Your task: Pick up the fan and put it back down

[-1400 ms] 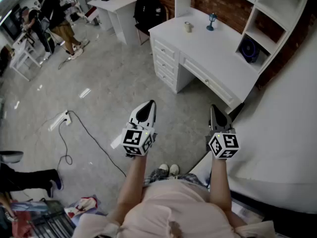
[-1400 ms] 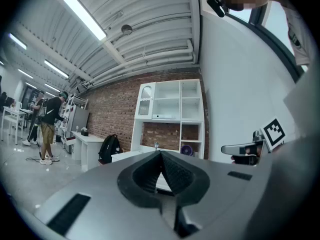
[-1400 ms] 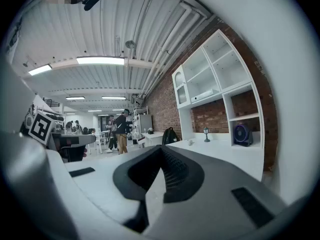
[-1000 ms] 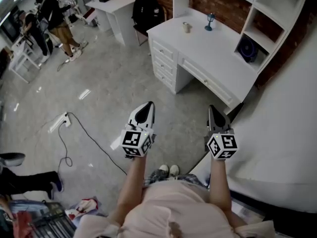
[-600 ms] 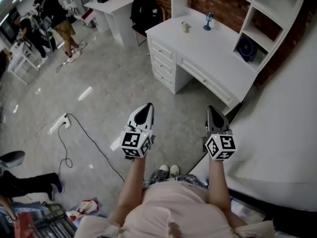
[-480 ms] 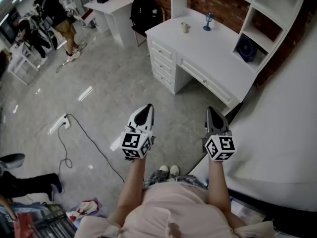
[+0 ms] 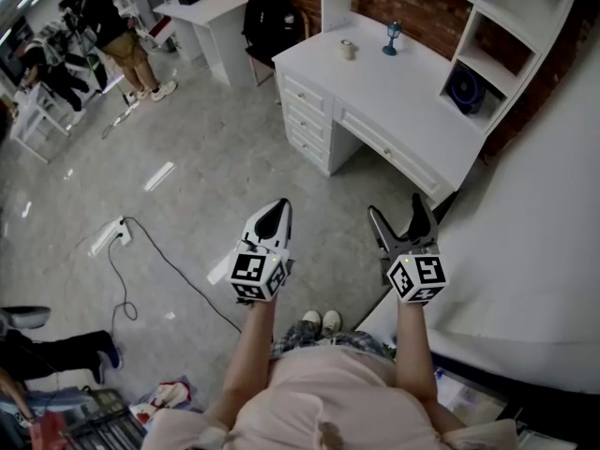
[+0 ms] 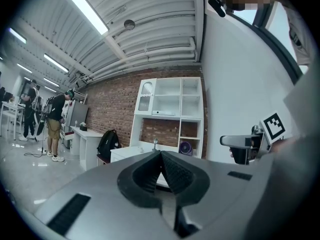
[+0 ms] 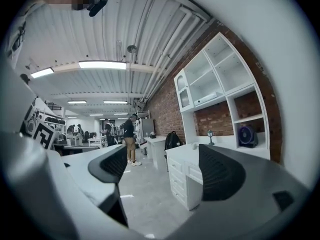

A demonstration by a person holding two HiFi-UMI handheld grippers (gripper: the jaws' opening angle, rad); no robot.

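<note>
White desk over against the brick wall, well ahead of both grippers. Carries a shelf unit on the right end of its worktop, with the fan parked upright in the lowest cubby, right down at worktop level near the back edge. Round, dark, a bit bluish, facing out into the room. Touched by nothing, well apart from both grippers. Left gripper: clenched tight, pads pressed flat against each other with nothing caught between, pointing level toward the desk. Right gripper: jaws opening at this very moment, spread wide, holding nothing, just floor and the desk's drawers visible through the gap far off. Both held side by side over the grey floor, just ahead of a pair of shoes. Also on the worktop: a small cup and a little lamp-shaped ornament toward the far end, near each other but not touching. Black backpack just past that far end, beside a second white desk. Power strip on the floor off to the left, cable trailing from it. Few people standing way off in the far left corner of the room.
</note>
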